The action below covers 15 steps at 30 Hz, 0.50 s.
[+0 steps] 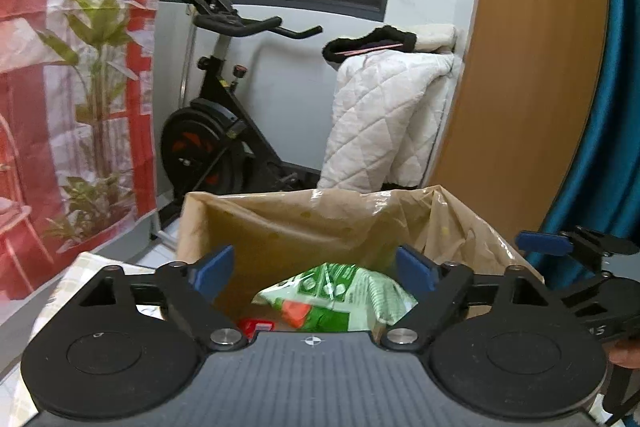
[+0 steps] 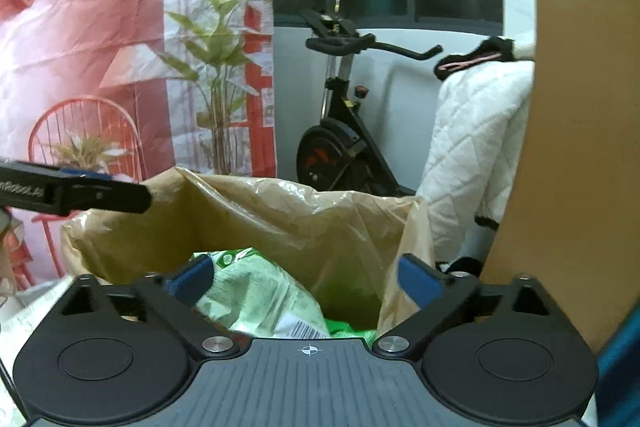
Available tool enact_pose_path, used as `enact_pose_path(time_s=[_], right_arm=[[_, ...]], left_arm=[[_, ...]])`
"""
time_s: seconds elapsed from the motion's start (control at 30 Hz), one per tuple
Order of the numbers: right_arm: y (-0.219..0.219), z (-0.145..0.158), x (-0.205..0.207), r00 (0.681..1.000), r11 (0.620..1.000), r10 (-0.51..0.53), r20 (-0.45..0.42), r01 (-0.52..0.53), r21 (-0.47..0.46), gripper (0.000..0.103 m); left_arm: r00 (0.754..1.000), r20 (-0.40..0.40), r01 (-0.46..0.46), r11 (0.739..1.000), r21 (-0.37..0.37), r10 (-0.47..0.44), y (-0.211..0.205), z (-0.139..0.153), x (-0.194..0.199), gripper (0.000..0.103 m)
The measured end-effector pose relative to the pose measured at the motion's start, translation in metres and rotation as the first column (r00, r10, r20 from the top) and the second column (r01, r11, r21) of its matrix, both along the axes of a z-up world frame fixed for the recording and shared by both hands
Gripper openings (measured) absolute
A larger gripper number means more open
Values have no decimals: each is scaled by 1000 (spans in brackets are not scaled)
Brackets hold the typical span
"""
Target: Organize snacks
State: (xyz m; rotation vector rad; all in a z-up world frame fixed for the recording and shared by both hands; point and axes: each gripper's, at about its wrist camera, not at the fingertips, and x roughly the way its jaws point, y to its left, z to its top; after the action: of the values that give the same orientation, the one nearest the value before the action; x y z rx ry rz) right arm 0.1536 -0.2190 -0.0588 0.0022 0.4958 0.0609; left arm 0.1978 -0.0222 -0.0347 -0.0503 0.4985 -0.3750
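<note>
Both the left claw [image 1: 316, 269] and right claw [image 2: 306, 277] gape empty above the brown bag [image 1: 304, 227], where the green snack packet [image 1: 340, 303] lies inside; its limp rim could fold inward and block later snacks.

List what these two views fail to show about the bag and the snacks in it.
- Bag bottom: both views, hidden by the tool bodies.
- Red packet: left view, mostly behind the left tool.
- Green snack pack print: right view, blurred.
- Right tool: left view, cut off by the edge.
</note>
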Motion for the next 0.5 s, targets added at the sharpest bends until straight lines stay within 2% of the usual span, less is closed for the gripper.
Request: enact_pose_path(time_s=[0.2, 0.4, 0.5], right_arm=[[0, 1, -34, 999, 999, -32, -27, 33, 40, 102], [7, 4, -70, 999, 997, -41, 7, 40, 59, 102], [9, 3, -86, 998, 996, -63, 30, 61, 71, 102]], left_arm=[[1000, 3, 3, 1000, -8, -3, 13, 7, -28, 92], [1000, 18, -7, 1000, -17, 8, 34, 8, -59, 92], [999, 45, -9, 1000, 12, 9, 39, 6, -77, 92]])
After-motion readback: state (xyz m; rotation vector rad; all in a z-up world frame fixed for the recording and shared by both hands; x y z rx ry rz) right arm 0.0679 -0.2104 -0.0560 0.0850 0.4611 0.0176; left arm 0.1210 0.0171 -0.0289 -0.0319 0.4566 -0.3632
